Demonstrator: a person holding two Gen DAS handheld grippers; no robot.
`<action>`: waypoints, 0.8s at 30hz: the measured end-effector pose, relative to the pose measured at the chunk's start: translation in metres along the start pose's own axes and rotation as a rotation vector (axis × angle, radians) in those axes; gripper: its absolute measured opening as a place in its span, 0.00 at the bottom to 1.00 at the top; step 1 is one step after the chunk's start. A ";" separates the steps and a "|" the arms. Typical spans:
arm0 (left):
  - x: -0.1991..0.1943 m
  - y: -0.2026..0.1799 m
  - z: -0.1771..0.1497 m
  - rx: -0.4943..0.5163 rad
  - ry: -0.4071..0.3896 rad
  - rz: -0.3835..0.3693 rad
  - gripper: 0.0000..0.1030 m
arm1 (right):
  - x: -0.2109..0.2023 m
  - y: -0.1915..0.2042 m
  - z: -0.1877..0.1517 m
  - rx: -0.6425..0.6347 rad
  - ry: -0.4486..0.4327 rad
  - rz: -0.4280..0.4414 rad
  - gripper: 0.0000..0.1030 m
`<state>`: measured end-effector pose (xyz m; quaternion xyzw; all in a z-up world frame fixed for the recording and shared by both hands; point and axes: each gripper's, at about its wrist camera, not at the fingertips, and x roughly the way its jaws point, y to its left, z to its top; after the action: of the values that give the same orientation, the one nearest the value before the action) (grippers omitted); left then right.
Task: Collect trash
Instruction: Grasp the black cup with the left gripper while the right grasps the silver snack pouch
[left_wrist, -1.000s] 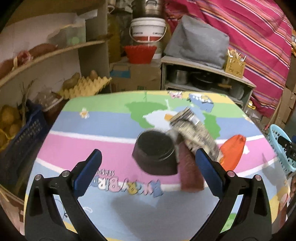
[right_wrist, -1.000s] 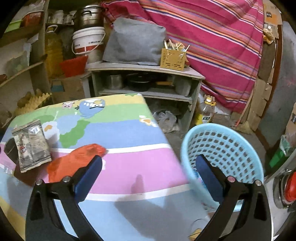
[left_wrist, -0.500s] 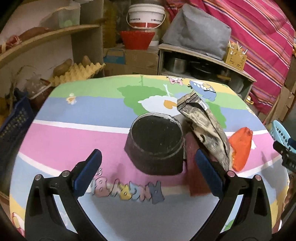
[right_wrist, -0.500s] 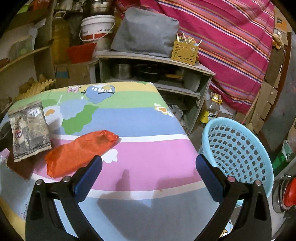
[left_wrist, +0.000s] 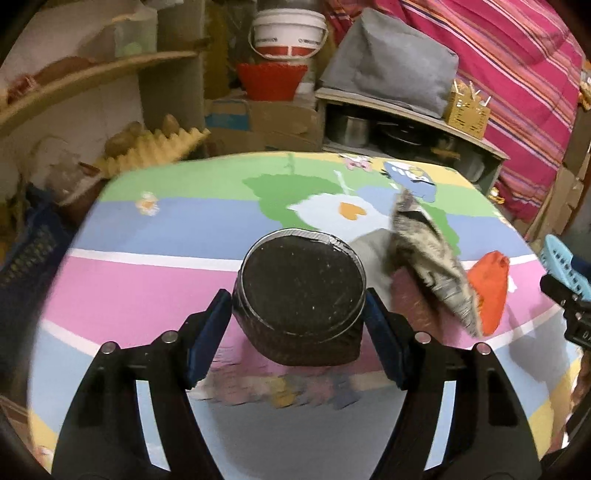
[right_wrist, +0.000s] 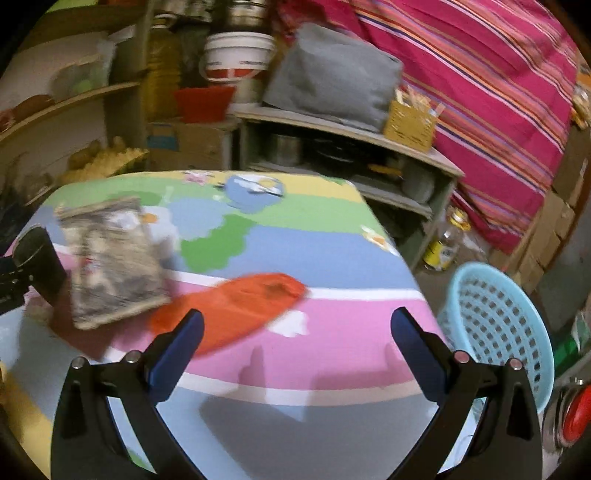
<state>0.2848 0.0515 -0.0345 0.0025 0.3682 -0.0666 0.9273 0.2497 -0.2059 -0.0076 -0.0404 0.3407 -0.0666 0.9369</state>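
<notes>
Your left gripper (left_wrist: 297, 310) had just been closing its blue-padded fingers (left_wrist: 207, 332) round the squat round dark tub with the clear film lid (left_wrist: 301, 295). The pads looked right at the tub's sides, but I couldn't tell whether they pressed yet, so I took it as not gripped. The tub sat upright on the cartoon-print desk (left_wrist: 147, 295), mid-surface, between the fingers.

Risk: the fingers met the tub near its widest part. If you lifted before they bit, it likely slipped or tipped, and the thin film lid might have dented.

The crumpled grey printed snack packet (left_wrist: 428, 254) leaned just beside the tub's right side over a dull red flat piece (left_wrist: 410, 299). A sideways drag could have knocked it.

Your right gripper (right_wrist: 295, 332) stood wide open, nothing between its fingers, above the desk near the flattened orange plastic wrapper (right_wrist: 236, 306). The picture was blurred, so a closing there could have missed it.

The pale blue perforated plastic basket (right_wrist: 495, 325) stood off the desk's right edge, so a sloppy drop could have landed on the floor.
</notes>
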 end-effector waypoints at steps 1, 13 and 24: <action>-0.004 0.005 0.001 0.003 -0.005 0.012 0.69 | -0.002 0.010 0.003 -0.007 -0.005 0.019 0.96; -0.045 0.107 -0.005 -0.099 -0.057 0.106 0.69 | 0.003 0.131 0.029 -0.153 0.041 0.103 0.96; -0.057 0.169 -0.018 -0.184 -0.065 0.155 0.69 | 0.023 0.178 0.039 -0.226 0.090 0.059 0.69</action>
<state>0.2528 0.2268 -0.0158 -0.0564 0.3411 0.0392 0.9375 0.3096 -0.0324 -0.0142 -0.1325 0.3890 -0.0019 0.9117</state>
